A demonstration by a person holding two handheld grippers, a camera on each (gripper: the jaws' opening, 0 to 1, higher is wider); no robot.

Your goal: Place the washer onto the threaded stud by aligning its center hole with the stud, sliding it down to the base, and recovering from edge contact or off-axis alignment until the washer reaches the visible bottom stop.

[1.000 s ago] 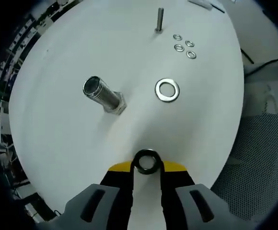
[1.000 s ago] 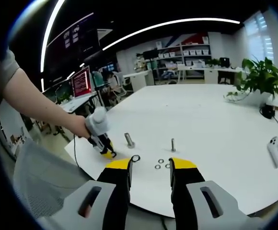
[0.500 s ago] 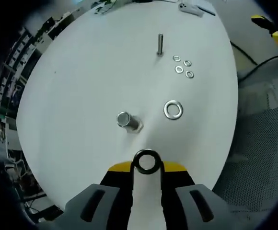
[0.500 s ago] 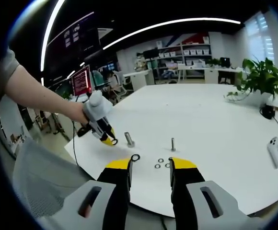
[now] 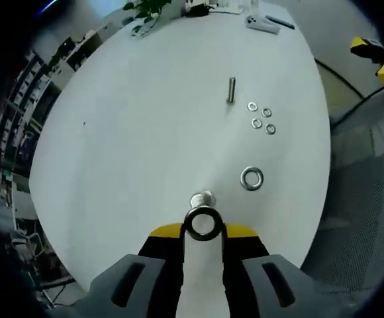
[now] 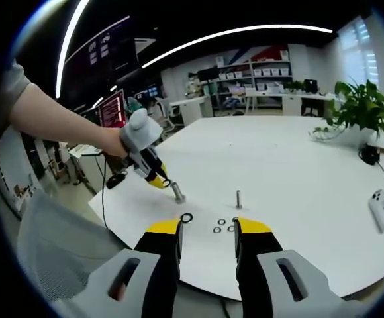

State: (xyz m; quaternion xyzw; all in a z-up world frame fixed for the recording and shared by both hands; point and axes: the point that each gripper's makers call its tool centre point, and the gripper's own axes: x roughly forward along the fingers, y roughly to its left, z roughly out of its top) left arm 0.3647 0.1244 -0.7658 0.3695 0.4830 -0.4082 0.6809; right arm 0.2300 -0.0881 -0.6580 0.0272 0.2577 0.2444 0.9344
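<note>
Up at the tips of the left gripper (image 5: 203, 228), a dark washer (image 5: 202, 223) sits pinched between the yellow-tipped jaws, which stand closed in on its edges; its center hole faces the camera, and just past its upper rim the top end of the large threaded stud (image 5: 202, 199) shows, seen almost end-on, so close that touching or apart cannot be told. In the right gripper view the same gripper (image 6: 160, 181), held in a person's hand (image 6: 116, 142), hangs at the top of that stud (image 6: 177, 192), which stands upright on the white round table (image 5: 145, 119). Beside the stud lies a loose large washer (image 5: 251, 177), flat on the table; farther off, four small washers (image 5: 261, 118) cluster near a thin stud (image 5: 231, 90). The right gripper (image 6: 207, 230) hangs over the near table edge with its jaws parted and nothing between them. No writing can be read on any of these things.
</note>
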